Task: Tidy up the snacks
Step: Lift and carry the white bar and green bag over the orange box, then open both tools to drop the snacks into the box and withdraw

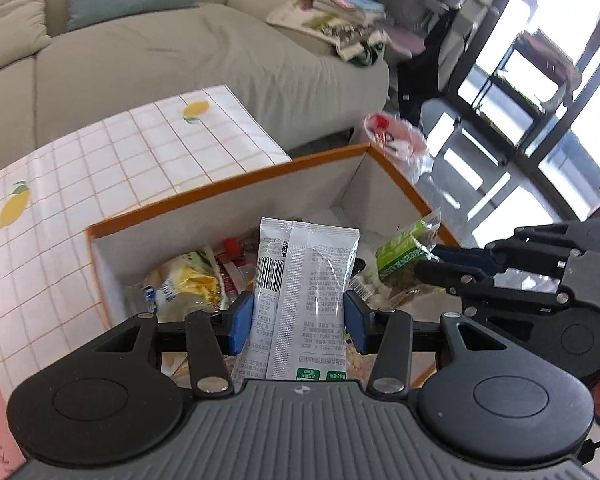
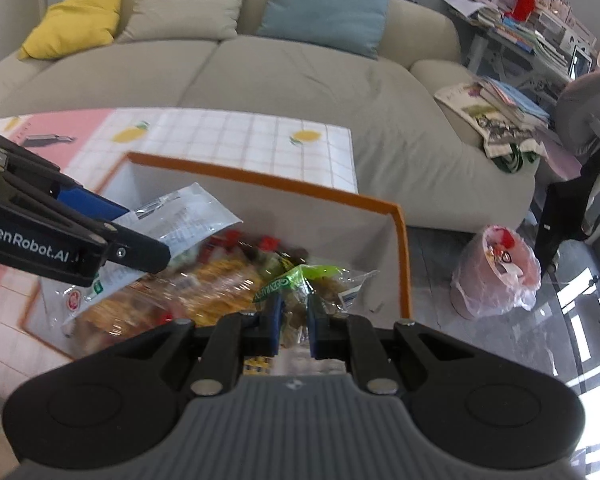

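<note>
snack packets held over the open box: drop risks noted

left hand-held gripper is clamped across the width of a white packet, blue pads pressing on both long edges. the packet stands upright out of the jaws, its top end above the open box. right hand-held gripper is closed down narrow on a green packet, gripping crumpled film rather than the body of it. both packets hang over the box interior, not yet released.

the box, white inside with an orange rim, sits on the bench, which carries a checked cloth with lemons. it already holds several snacks, among them a yellow bag and some red-capped items i cannot identify.

findings, as judgement:
- the two grippers work close together over one opening; the right one's fingers sit just beside the white packet's edge, so a collision or a snagged packet is possible.
- the green packet is held by loose film only; it could slip early or tear if pulled.
- the right corner of the box appears to reach past the bench edge over the floor, though the wide-angle lens makes this uncertain. a push from either gripper could shift or tip it.
- a tall packet let go upright may lean on the wall and stick out above the rim.
</note>
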The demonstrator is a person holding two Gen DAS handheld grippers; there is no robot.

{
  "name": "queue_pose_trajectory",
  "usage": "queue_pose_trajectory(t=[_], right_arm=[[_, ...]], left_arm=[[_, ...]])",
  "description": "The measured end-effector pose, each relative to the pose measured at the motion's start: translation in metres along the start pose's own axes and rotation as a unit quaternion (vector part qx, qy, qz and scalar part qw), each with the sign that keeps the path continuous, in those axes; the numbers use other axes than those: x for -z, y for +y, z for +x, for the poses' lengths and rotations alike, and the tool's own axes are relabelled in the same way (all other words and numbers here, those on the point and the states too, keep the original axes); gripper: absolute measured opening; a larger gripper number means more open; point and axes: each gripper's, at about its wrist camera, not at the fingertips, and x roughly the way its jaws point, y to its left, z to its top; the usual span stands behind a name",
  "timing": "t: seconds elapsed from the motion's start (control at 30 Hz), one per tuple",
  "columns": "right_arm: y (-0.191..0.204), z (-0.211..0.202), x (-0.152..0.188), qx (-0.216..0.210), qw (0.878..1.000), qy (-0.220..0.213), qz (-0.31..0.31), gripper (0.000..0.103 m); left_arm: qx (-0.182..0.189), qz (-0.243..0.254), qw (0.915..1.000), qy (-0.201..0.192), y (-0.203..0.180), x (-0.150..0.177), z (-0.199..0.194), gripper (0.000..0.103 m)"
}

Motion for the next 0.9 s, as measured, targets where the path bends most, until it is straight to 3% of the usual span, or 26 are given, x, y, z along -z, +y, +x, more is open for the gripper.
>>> queue_pose_trajectory(t=[0.4, 0.7, 0.9], right_arm=[[-0.027, 0.043, 0.019, 0.019, 0.999, 0.047, -0.003, 0.010], [-0.021, 0.062, 0.023, 0.014, 0.997, 0.073, -0.006, 0.011], [-0.019, 0.065, 0.020, 0.018, 0.996, 0.086, -0.006, 0.015]], left_arm=[[0.001, 0.031, 0.9988, 0.038, -0.014, -0.004, 0.054, 0.055], [-0.010, 0.039, 0.9973, 0.061, -0.015, 0.000, 0.067, 0.056], [-0.019, 0.058, 0.9966, 0.054, -0.019, 0.000, 0.056, 0.071]])
